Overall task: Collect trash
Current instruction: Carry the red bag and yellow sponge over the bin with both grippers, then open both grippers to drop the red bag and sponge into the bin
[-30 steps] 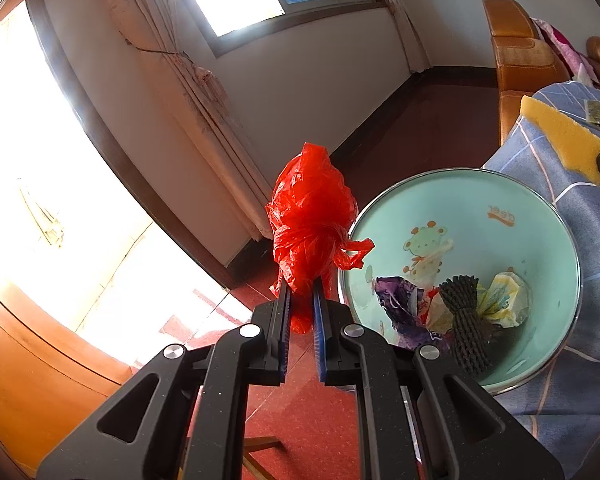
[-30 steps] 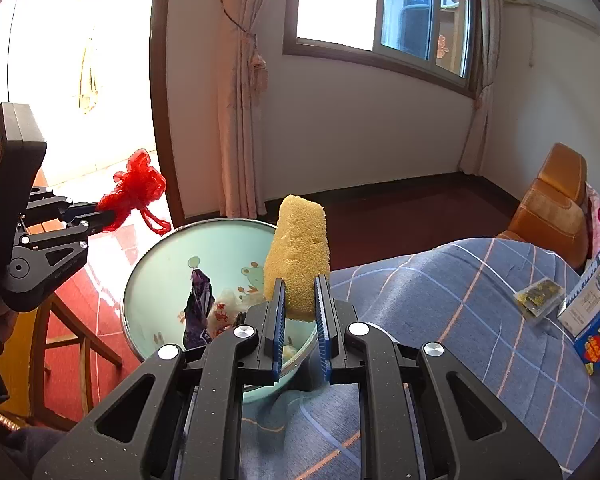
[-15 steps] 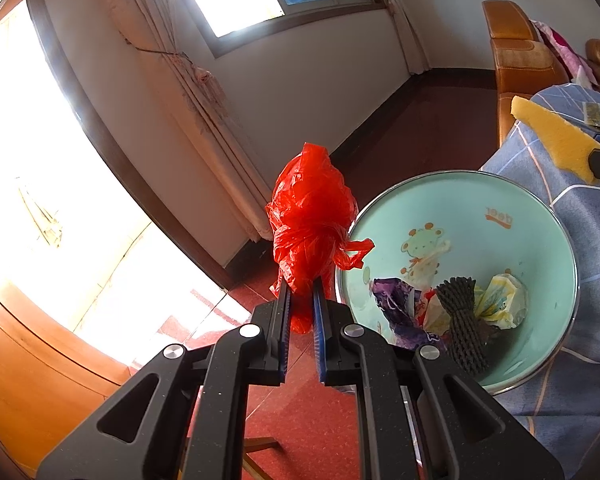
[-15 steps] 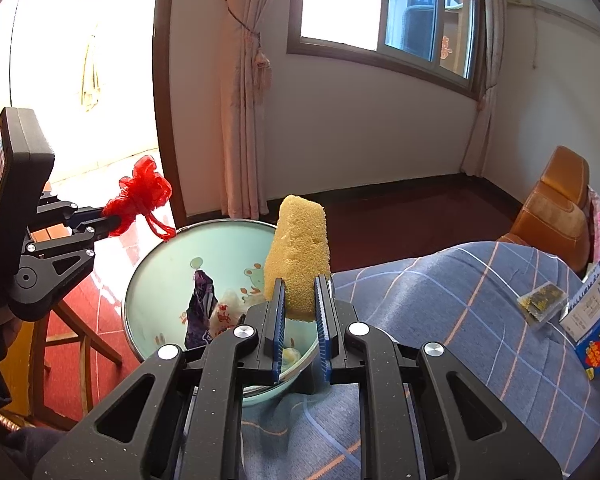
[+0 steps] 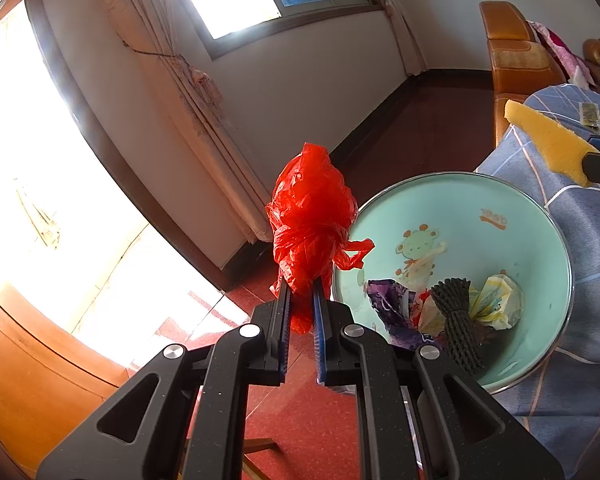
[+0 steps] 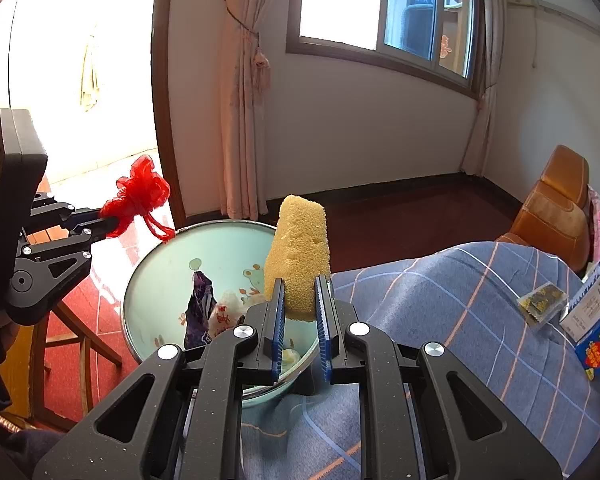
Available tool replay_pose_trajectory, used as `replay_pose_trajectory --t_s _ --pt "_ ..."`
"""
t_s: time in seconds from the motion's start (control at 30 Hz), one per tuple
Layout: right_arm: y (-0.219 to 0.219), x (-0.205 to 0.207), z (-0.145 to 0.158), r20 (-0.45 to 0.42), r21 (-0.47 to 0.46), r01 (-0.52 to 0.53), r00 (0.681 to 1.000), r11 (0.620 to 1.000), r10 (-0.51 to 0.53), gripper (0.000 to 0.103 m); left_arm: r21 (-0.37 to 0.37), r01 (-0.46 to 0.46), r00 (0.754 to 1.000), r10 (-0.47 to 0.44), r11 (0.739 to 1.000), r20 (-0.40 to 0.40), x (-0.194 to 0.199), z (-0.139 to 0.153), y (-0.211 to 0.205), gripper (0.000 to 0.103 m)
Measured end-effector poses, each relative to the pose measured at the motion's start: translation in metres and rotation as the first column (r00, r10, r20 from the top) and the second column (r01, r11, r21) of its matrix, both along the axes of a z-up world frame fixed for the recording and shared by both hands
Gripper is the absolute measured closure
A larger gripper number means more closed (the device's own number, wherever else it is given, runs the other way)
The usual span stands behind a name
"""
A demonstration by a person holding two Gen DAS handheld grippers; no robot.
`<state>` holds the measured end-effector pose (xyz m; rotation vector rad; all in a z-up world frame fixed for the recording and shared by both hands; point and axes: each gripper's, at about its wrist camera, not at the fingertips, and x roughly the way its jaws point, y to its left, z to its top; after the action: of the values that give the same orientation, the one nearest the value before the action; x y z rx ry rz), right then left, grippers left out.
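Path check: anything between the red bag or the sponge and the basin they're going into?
Nothing visible. The left gripper holds the red plastic bag beside the basin's rim. The right gripper holds the yellow sponge at its near edge. The basin's mouth is open, with wrappers low inside.

Basin (image 5: 540,216) on cloth (image 6: 480,280) — wrappers (image 5: 388,308) (crumpled) inside.

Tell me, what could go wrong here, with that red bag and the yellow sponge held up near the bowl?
The red plastic bag in the left gripper looks to be beside the bowl's rim, over the floor; released now, it may miss. The sponge in the right gripper is light and could bounce off the trash already piled inside.
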<state>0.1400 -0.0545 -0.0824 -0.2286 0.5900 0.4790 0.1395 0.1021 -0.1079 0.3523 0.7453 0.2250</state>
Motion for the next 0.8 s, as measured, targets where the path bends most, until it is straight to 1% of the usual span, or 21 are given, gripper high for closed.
replay_pose_trajectory --t_s 0.1,0.17,0.33,0.63,0.7,0.73,0.77,0.8 --pt "0.000 0.000 0.000 0.000 -0.001 -0.001 1.000 1.000 0.001 0.088 -0.008 0.007 1.000 -0.007 1.000 -0.001 0.000 0.001 -0.002 0.093" --pt "0.000 0.000 0.000 -0.001 -0.001 -0.001 1.000 1.000 0.001 0.088 -0.021 0.017 1.000 -0.017 1.000 0.004 -0.001 0.002 -0.004 0.090" --pt "0.002 0.002 0.000 -0.006 -0.002 -0.007 1.000 1.000 0.007 0.087 -0.021 0.049 0.999 -0.049 0.999 0.003 -0.002 0.002 -0.013 0.090" --pt "0.003 0.004 0.000 -0.012 -0.006 -0.012 1.000 1.000 0.012 0.087 -0.031 0.058 0.998 -0.057 0.998 0.013 -0.004 0.005 -0.013 0.090" --pt "0.003 0.004 0.000 -0.009 -0.006 -0.012 1.000 1.000 0.012 0.087 -0.041 0.051 0.998 -0.050 0.998 0.029 -0.005 0.007 -0.012 0.077" --pt "0.003 0.004 0.000 -0.009 -0.004 -0.012 1.000 1.000 0.012 0.087 -0.041 0.050 0.998 -0.048 0.998 0.036 -0.006 0.009 -0.012 0.063" --pt "0.004 0.004 -0.001 -0.010 -0.003 -0.013 1.000 1.000 0.013 0.087 -0.041 0.052 0.998 -0.050 0.998 0.042 -0.006 0.010 -0.012 0.055" --pt "0.004 0.004 -0.001 -0.009 -0.003 -0.013 1.000 1.000 0.013 0.086 -0.044 0.051 0.998 -0.049 0.998 0.047 -0.007 0.011 -0.012 0.052"
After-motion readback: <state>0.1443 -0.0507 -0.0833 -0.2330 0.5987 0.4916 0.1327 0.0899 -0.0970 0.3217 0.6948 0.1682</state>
